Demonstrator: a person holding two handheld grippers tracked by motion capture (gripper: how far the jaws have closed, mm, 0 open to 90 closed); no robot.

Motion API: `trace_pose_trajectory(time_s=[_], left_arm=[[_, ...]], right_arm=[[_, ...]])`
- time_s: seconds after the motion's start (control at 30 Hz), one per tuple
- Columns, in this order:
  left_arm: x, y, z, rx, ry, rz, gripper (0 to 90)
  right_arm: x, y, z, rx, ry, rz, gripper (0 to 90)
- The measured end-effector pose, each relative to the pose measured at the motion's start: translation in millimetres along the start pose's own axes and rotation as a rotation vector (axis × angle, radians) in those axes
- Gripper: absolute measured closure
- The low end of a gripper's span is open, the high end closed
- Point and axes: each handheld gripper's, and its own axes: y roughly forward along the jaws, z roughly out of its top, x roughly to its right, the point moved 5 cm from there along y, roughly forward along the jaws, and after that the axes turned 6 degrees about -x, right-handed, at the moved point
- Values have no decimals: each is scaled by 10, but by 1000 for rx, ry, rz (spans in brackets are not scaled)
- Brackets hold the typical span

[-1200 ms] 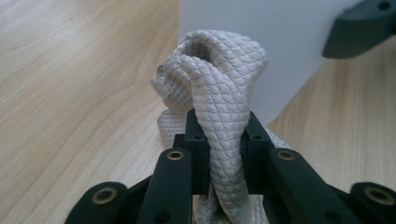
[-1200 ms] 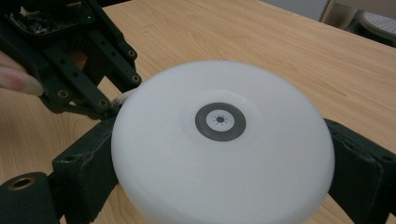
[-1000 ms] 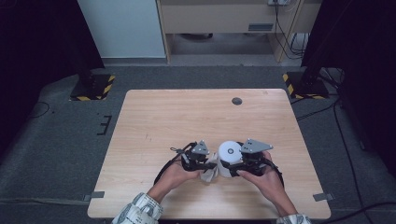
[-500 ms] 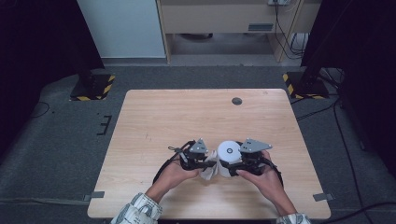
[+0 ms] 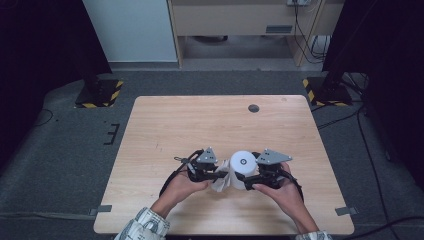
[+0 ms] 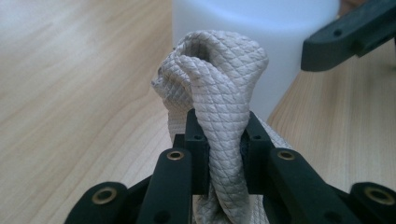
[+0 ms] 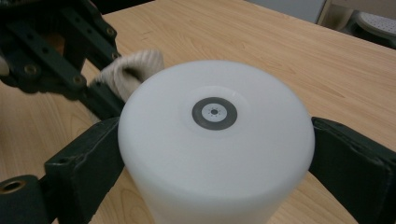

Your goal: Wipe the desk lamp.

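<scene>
Canister: we find a white canister [image 5: 242, 169] standing upright on the tabletop [image 5: 200, 125], near the person's edge and between the two grippers; its long axis is vertical.
Cloth: a beige quilted cloth [image 6: 219, 107] lies bunched against the canister's left side, touching its wall in the left gripper view.
Left gripper: the left gripper [image 5: 216, 174] has its jaws drawn narrow onto a fold of the cloth, which stands up between them.
Right gripper: the right gripper [image 7: 215, 154] has its jaws set wide, one against each side of the canister; we judge it to be gripping the body, since both pads sit flush on the wall.
Key relation: the canister lies straight ahead of the right gripper and just past the cloth from the left one. We judge that any pull on the cloth runs away from the canister, to the person's left, while the right gripper steadies it.
Nearer hand: both hands are close; the right one [image 5: 280, 187] has the canister itself.
Markings: we read no brand, label or writing. The canister top bears a small grey ring [image 7: 214, 113] with a dark centre.
Other: a dark round disc [image 5: 253, 108] sits at the far side of the tabletop, well apart.
</scene>
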Motion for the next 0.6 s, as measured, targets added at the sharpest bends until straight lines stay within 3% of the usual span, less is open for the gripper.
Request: trace_pose_trajectory(time_s=[0.1, 0.23, 0.37, 0.6], left_arm=[[20, -95, 68, 39, 0, -9, 764], [25, -116, 67, 41, -1, -5, 765], [25, -118, 7, 27, -9, 6, 765], [92, 117, -174, -58, 0, 3, 765]], right_arm=[[4, -34, -11, 2, -6, 11, 94], [-25, -11, 3, 1, -1, 15, 94], [-77, 28, 26, 6, 0, 16, 94], [-80, 90, 63, 5, -5, 8, 93]])
